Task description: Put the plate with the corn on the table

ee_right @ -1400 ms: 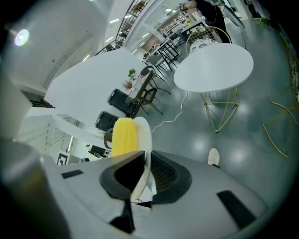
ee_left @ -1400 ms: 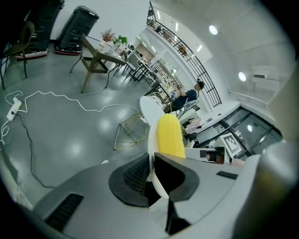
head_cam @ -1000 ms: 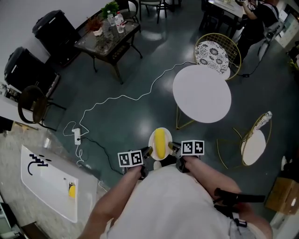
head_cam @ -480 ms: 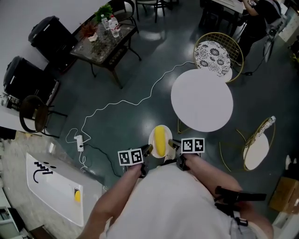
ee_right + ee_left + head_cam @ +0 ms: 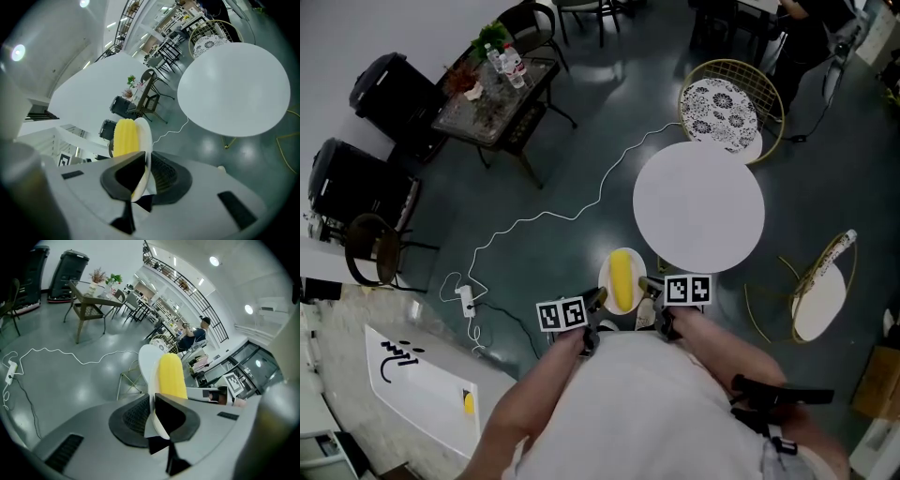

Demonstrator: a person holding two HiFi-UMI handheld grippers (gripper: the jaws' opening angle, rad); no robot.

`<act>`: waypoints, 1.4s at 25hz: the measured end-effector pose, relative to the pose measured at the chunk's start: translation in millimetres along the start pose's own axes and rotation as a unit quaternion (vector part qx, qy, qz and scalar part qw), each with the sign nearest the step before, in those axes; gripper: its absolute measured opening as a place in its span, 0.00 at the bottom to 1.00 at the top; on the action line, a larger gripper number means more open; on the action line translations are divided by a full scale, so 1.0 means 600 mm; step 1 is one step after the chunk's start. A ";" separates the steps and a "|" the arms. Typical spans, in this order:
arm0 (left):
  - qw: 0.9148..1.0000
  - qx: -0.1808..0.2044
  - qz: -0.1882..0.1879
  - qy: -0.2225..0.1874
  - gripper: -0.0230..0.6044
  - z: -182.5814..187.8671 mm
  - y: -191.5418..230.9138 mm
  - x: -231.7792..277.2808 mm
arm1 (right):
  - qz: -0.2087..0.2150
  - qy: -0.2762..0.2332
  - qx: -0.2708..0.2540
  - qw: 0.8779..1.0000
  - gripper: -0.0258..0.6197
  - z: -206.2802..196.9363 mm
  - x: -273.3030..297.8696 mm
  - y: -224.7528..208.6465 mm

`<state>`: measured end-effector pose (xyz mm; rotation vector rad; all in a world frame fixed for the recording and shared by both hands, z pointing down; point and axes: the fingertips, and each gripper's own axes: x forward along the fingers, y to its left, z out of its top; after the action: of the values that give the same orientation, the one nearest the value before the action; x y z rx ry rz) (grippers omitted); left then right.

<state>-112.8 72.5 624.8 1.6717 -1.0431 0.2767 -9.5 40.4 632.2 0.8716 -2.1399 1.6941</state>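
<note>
A small white plate [image 5: 607,274] carrying a yellow ear of corn [image 5: 622,280] hangs in the air in front of me, just short of the round white table [image 5: 699,206]. My left gripper [image 5: 594,302] is shut on the plate's left rim and my right gripper [image 5: 648,290] is shut on its right rim. In the left gripper view the corn [image 5: 172,376] rises above the plate edge [image 5: 153,394] clamped between the jaws. The right gripper view shows the corn [image 5: 125,136], the plate rim [image 5: 146,140] in the jaws and the table [image 5: 234,89] ahead, bare.
Gold wire chairs stand behind the table [image 5: 730,103] and to its right [image 5: 818,291]. A white cable [image 5: 544,216] snakes over the dark floor to a power strip [image 5: 468,302]. A glass side table [image 5: 492,84] with bottles is far left; a white counter [image 5: 422,389] lies at my left.
The view has shifted forward toward the round table, which now sits closer to the plate. Both grippers still hold the plate the same way.
</note>
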 end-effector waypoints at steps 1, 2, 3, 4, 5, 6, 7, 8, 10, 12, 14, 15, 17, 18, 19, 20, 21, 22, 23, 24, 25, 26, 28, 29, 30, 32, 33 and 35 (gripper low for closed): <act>1.000 0.004 -0.001 0.003 0.10 0.004 -0.002 0.003 | 0.000 -0.004 0.003 1.000 0.12 0.003 -0.002 -0.002; 1.000 0.009 -0.002 0.008 0.10 0.009 -0.005 0.007 | -0.001 -0.009 0.006 1.000 0.12 0.007 -0.003 -0.004; 1.000 0.013 -0.004 0.012 0.10 0.012 -0.008 0.011 | -0.001 -0.014 0.010 1.000 0.12 0.011 -0.006 -0.007; 1.000 0.017 -0.005 0.018 0.10 0.015 -0.010 0.015 | -0.002 -0.019 0.014 1.000 0.12 0.014 -0.008 -0.010; 0.999 0.021 -0.007 0.024 0.10 0.017 -0.013 0.020 | -0.002 -0.024 0.020 1.000 0.12 0.017 -0.010 -0.013; 0.999 0.025 -0.008 0.030 0.10 0.020 -0.015 0.026 | -0.002 -0.028 0.025 0.999 0.11 0.019 -0.012 -0.017; 0.999 0.030 -0.010 0.036 0.10 0.024 -0.018 0.032 | -0.004 -0.033 0.031 0.999 0.12 0.022 -0.014 -0.022; 0.998 0.035 -0.013 0.043 0.10 0.028 -0.020 0.039 | -0.007 -0.038 0.036 0.999 0.12 0.026 -0.017 -0.027; 0.997 0.045 -0.020 0.056 0.10 0.038 -0.025 0.055 | -0.015 -0.051 0.047 0.997 0.12 0.035 -0.022 -0.037; 0.996 0.055 -0.030 0.068 0.10 0.049 -0.027 0.070 | -0.022 -0.064 0.056 0.996 0.11 0.047 -0.023 -0.045; 0.994 0.065 -0.040 0.079 0.10 0.065 -0.028 0.086 | -0.032 -0.077 0.065 0.994 0.11 0.060 -0.022 -0.052; 0.993 0.071 -0.046 0.085 0.10 0.074 -0.029 0.093 | -0.037 -0.083 0.069 0.993 0.11 0.068 -0.022 -0.055; 0.990 0.081 -0.056 0.096 0.10 0.094 -0.029 0.104 | -0.047 -0.095 0.077 0.991 0.12 0.086 -0.018 -0.057; 0.989 0.084 -0.060 0.101 0.10 0.106 -0.027 0.108 | -0.050 -0.100 0.081 0.990 0.12 0.095 -0.014 -0.056; 0.988 0.088 -0.064 0.106 0.10 0.119 -0.024 0.112 | -0.053 -0.104 0.085 0.989 0.11 0.104 -0.008 -0.054; 0.987 0.091 -0.067 0.110 0.10 0.132 -0.020 0.115 | -0.056 -0.109 0.089 0.988 0.11 0.113 -0.002 -0.051; 0.986 0.095 -0.071 0.114 0.10 0.144 -0.015 0.119 | -0.058 -0.114 0.093 0.987 0.12 0.121 0.006 -0.049; 0.985 0.098 -0.073 0.118 0.10 0.156 -0.009 0.121 | -0.060 -0.119 0.097 0.986 0.12 0.129 0.014 -0.046; 0.984 0.102 -0.075 0.122 0.10 0.169 -0.001 0.123 | -0.063 -0.124 0.101 0.985 0.11 0.137 0.024 -0.043; 0.983 0.106 -0.076 0.127 0.10 0.182 0.007 0.125 | -0.065 -0.128 0.104 0.984 0.12 0.145 0.035 -0.040; 0.982 0.109 -0.078 0.130 0.10 0.196 0.015 0.127 | -0.066 -0.132 0.106 0.983 0.12 0.154 0.047 -0.037; 0.981 0.113 -0.080 0.133 0.10 0.210 0.023 0.128 | -0.068 -0.135 0.108 0.983 0.12 0.163 0.058 -0.032; 0.980 0.119 -0.088 0.135 0.10 0.240 0.035 0.128 | -0.070 -0.144 0.111 0.981 0.11 0.183 0.077 -0.022; 0.979 0.121 -0.091 0.136 0.10 0.254 0.040 0.128 | -0.072 -0.148 0.112 0.980 0.12 0.193 0.086 -0.017; 0.978 0.123 -0.094 0.136 0.10 0.267 0.045 0.129 | -0.073 -0.152 0.113 0.979 0.11 0.202 0.093 -0.012; 0.977 0.128 -0.099 0.139 0.10 0.289 0.053 0.130 | -0.076 -0.158 0.115 0.978 0.11 0.217 0.107 -0.004; 0.976 0.131 -0.101 0.140 0.10 0.299 0.056 0.130 | -0.077 -0.161 0.116 0.977 0.12 0.224 0.113 -0.002; 0.975 0.134 -0.106 0.144 0.10 0.313 0.064 0.131 | -0.082 -0.167 0.118 0.976 0.12 0.233 0.123 0.002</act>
<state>-154.1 -130.4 629.5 1.8995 -0.6250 0.5191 -47.1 -113.3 633.6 1.4495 -2.0162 1.8475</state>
